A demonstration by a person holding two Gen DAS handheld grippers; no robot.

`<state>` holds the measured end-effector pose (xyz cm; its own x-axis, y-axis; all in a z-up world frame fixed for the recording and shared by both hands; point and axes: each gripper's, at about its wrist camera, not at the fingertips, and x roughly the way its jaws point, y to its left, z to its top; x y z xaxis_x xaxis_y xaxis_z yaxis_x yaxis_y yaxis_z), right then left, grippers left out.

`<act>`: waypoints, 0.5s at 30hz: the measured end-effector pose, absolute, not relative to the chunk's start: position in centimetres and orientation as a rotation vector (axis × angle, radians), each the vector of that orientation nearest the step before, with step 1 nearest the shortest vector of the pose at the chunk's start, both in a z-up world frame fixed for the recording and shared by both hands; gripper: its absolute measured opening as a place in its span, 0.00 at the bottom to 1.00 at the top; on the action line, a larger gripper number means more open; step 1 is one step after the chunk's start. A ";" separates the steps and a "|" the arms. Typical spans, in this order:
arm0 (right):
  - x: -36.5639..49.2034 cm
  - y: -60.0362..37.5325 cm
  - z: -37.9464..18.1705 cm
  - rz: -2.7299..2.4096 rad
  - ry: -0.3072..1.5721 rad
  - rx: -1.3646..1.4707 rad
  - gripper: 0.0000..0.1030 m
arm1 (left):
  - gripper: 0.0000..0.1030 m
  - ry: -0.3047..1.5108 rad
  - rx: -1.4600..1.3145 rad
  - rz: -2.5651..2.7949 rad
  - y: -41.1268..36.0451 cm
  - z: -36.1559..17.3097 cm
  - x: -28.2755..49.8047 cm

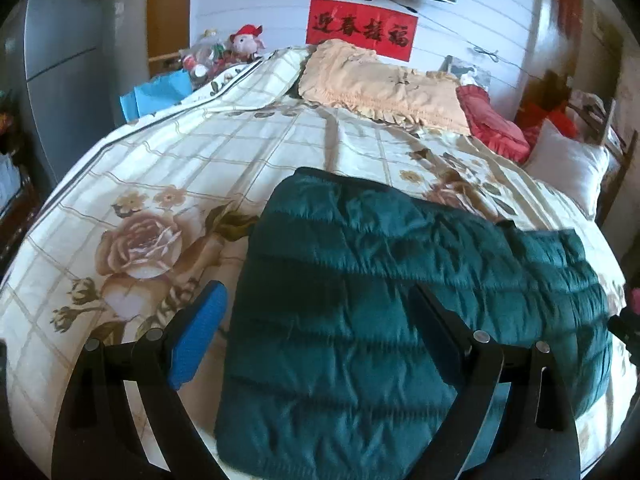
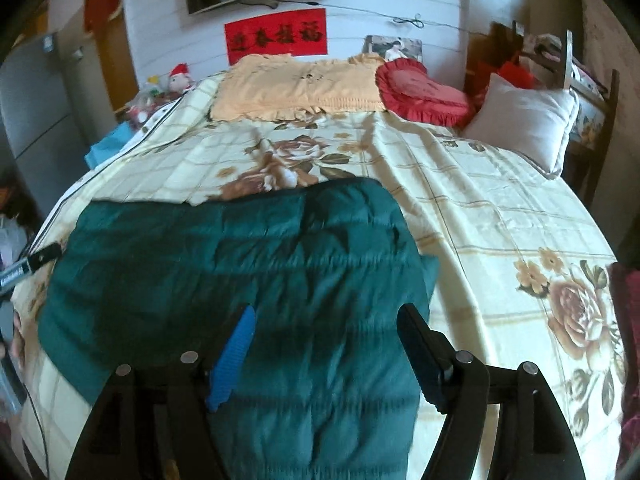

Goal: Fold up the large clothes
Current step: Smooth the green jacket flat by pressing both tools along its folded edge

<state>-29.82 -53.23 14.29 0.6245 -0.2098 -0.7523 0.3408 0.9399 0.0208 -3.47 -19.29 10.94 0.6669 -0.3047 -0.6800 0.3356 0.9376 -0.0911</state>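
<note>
A dark green quilted jacket (image 1: 400, 272) lies folded and flat on the floral bedspread (image 1: 168, 184). My left gripper (image 1: 316, 296) hovers open over the jacket's near left part. Its blue-padded finger (image 1: 196, 340) is out past the jacket's left edge and the other finger is over the cloth. In the right wrist view the jacket (image 2: 240, 256) fills the lower left. My right gripper (image 2: 326, 316) is open above the jacket's near right part, and its right finger (image 2: 420, 352) is close to the jacket's right edge. Neither gripper has cloth pinched between its pads.
At the head of the bed lie a beige frilled pillow (image 2: 296, 88), a red heart cushion (image 2: 424, 96) and a white pillow (image 2: 524, 120). A plush toy (image 1: 248, 42) and clutter stand at the far left. A wooden chair (image 2: 592, 92) stands at the right bedside. A grey fridge (image 1: 60, 60) is at the left.
</note>
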 end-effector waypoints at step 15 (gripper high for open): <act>-29.6 -54.2 9.6 -0.348 0.928 0.238 0.74 | 0.90 0.839 0.083 -0.359 -19.0 7.1 -5.0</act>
<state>-29.59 -54.20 9.61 0.5497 -0.1898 -0.8135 0.3925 0.9183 0.0509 -5.05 -18.97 7.12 0.6123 -0.2782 -0.7400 0.3433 0.9368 -0.0682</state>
